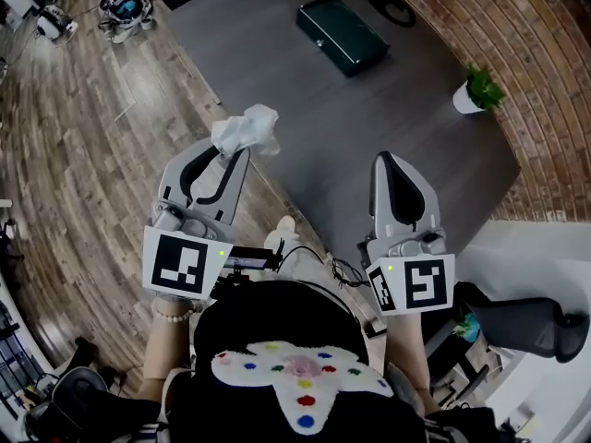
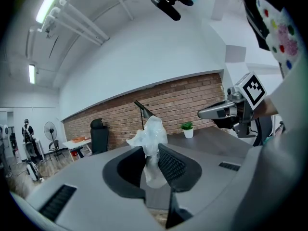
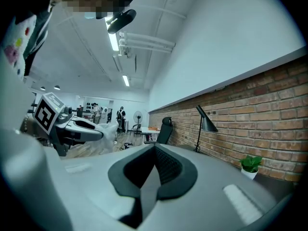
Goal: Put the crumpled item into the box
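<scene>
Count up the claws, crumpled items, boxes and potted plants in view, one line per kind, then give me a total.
claws: 2, left claw and right claw
crumpled white wad, gripped in the left claw: 1
dark green box: 1
potted plant: 1
total: 5

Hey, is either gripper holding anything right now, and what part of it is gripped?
The left gripper pinches the crumpled white item at its narrow lower part; the bulk sticks out past the jaw tips. The right gripper is shut and empty.
</scene>
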